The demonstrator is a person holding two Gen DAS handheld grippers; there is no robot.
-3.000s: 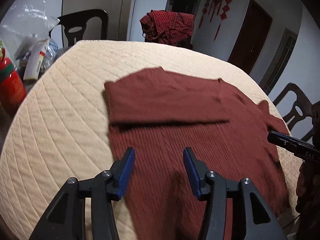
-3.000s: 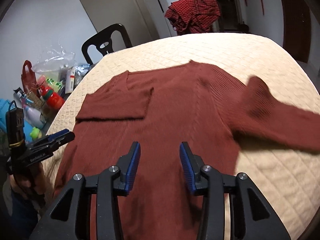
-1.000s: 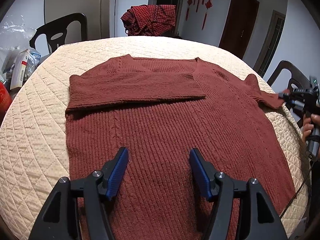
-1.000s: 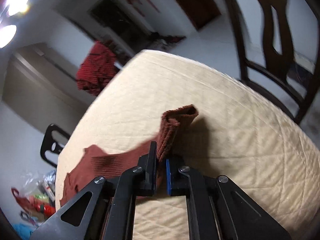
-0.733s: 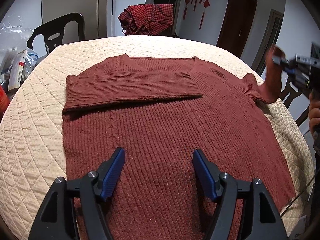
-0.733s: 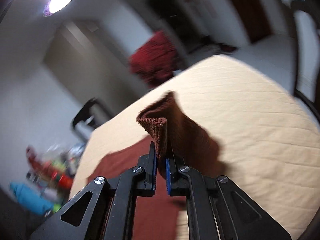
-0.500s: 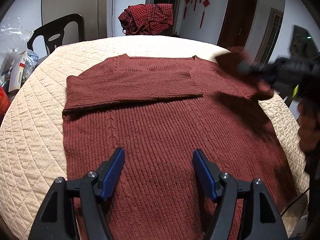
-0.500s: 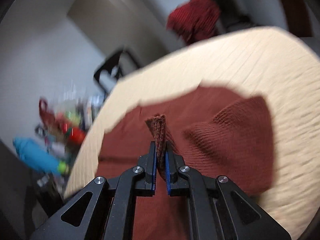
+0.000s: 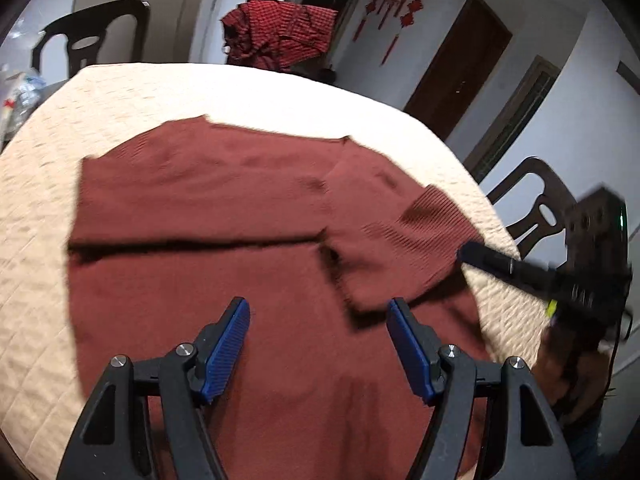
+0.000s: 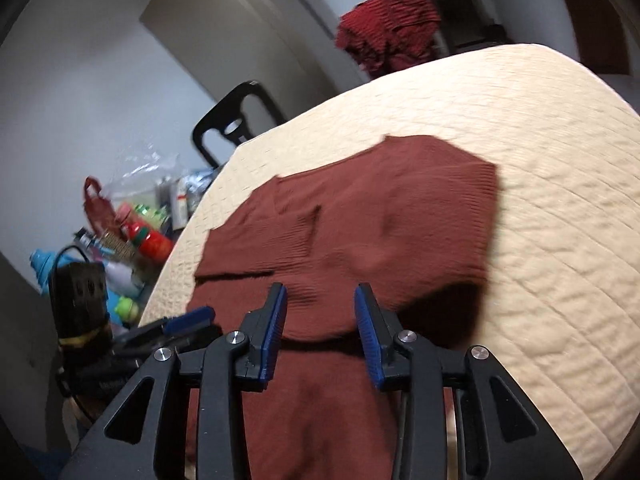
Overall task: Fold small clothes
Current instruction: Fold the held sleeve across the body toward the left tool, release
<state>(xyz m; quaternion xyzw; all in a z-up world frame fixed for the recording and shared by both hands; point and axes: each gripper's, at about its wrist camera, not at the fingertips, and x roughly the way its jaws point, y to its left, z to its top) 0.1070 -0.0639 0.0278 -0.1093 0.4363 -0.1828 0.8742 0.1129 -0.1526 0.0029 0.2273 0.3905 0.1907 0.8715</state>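
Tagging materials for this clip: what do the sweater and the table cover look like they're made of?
Sweater: rust-red knit, likely wool or acrylic; matte, with ribbing visible on the folded sleeve.
Table cover: cream quilted fabric, probably padded cotton or polyester; stitched diamond pattern, soft low sheen.

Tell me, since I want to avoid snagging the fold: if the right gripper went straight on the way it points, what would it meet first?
Most likely the brown sweater: the right gripper, jaws opening with nothing pinched between them, points down at the sleeve just folded across it. Depth is unclear, but no other object shows in that line.
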